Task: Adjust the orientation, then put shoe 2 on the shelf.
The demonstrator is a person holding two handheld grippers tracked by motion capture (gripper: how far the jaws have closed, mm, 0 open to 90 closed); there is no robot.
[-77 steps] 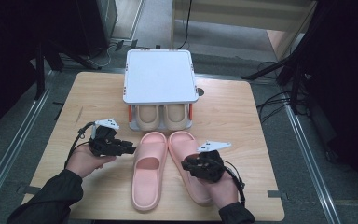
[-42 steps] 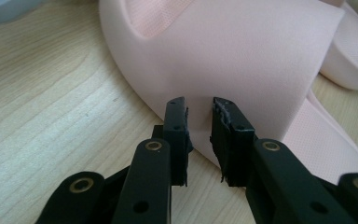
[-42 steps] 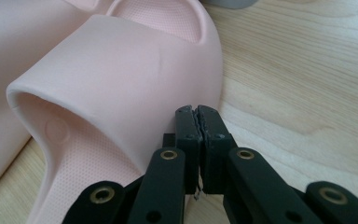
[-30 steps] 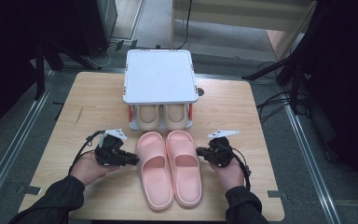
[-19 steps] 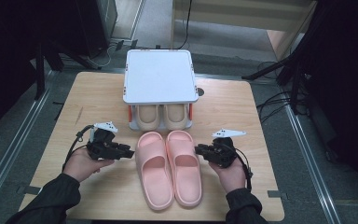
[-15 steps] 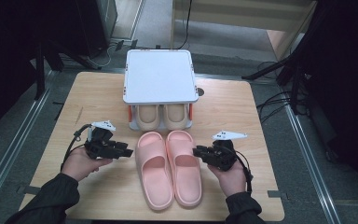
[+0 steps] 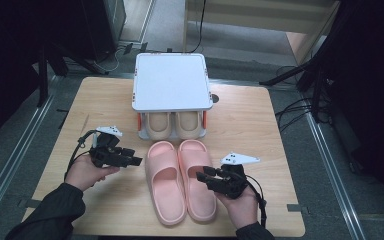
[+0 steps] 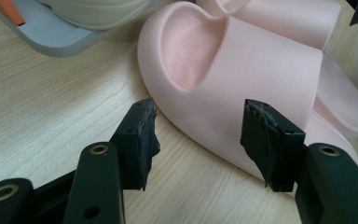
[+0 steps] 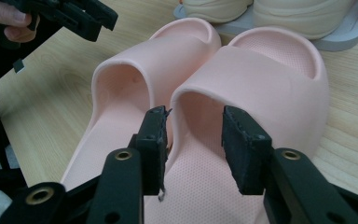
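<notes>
Pink slippers lie side by side in the middle of the worktop (image 7: 260, 125), toes pointing toward a small shoe rack (image 7: 171, 82) at the far side. The left slipper (image 7: 165, 180) and the right slipper (image 7: 196, 177) touch along their inner edges. The rack has a flat white top and orange posts, and a beige pair (image 7: 172, 125) sits on its lower shelf, just beyond the pink toes.

The left gripper (image 7: 135, 161) is held in the person's left hand (image 7: 85, 172) to the left of the pink pair, pointing toward the left slipper with a stretch of bare wood between them. In the left gripper view its jaws stand wide apart and have just been opening; nothing is between the pads (image 8: 142, 140), and the rounded toe and strap of the left slipper lie just ahead of them, untouched.

The right gripper (image 7: 202, 176) is held in the right hand (image 7: 242, 207) at the near right, its tips over the outer edge of the right slipper near the strap. In the right gripper view its jaws stand partly apart and have just been opening; the pads (image 9: 154, 140) frame the mouth of the right slipper's strap without pressing on it, so it grips nothing. That view also shows the left gripper at the upper left, well beyond the pair.

Both slippers rest flat on the wood, soles down, free of either gripper.
</notes>
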